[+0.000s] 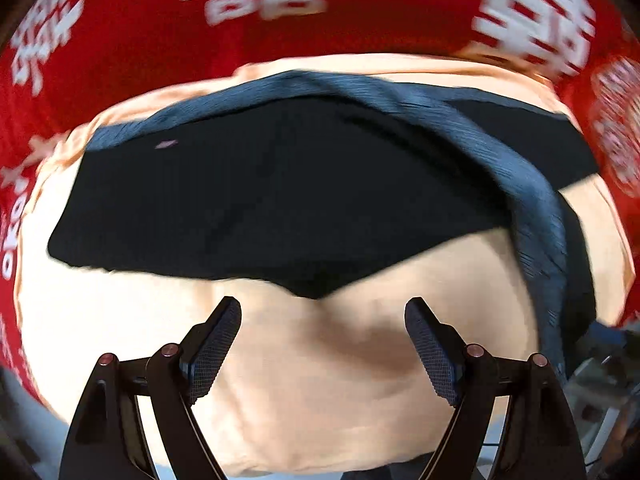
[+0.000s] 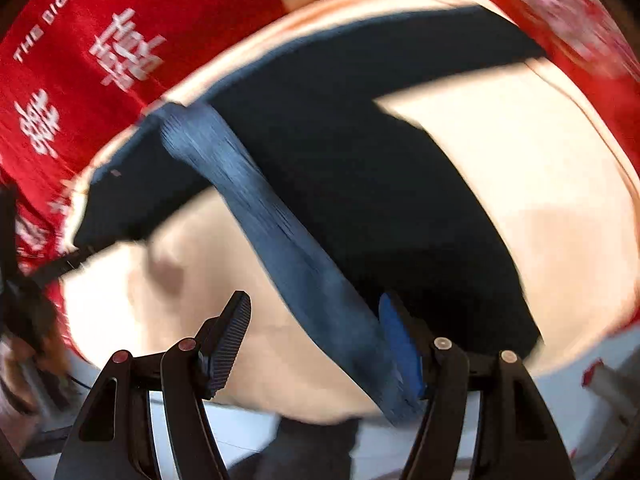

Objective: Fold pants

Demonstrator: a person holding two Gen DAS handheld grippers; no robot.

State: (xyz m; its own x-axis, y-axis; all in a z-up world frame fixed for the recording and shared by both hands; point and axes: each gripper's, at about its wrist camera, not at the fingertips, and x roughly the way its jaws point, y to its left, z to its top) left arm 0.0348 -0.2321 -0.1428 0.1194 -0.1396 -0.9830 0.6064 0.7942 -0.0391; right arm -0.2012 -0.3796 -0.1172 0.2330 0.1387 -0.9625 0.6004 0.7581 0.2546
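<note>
Dark pants [image 1: 256, 192] lie on a pale peach cloth [image 1: 304, 392] over the table. A ribbed blue waistband strip [image 1: 532, 208] runs across them and down to the right. My left gripper [image 1: 323, 312] is open and empty, just short of the pants' near edge. In the right wrist view the pants [image 2: 380, 184] spread across the middle, and the blue waistband [image 2: 276, 236] runs diagonally down to my right gripper [image 2: 316, 308]. That gripper is open, with the waistband lying against the inside of its right finger [image 2: 400, 344].
A red cloth with white characters [image 1: 140, 40] covers the table beyond the peach cloth and also shows in the right wrist view [image 2: 80, 80]. The table's near edge and grey floor [image 2: 248, 428] lie below the grippers. Both views are motion-blurred.
</note>
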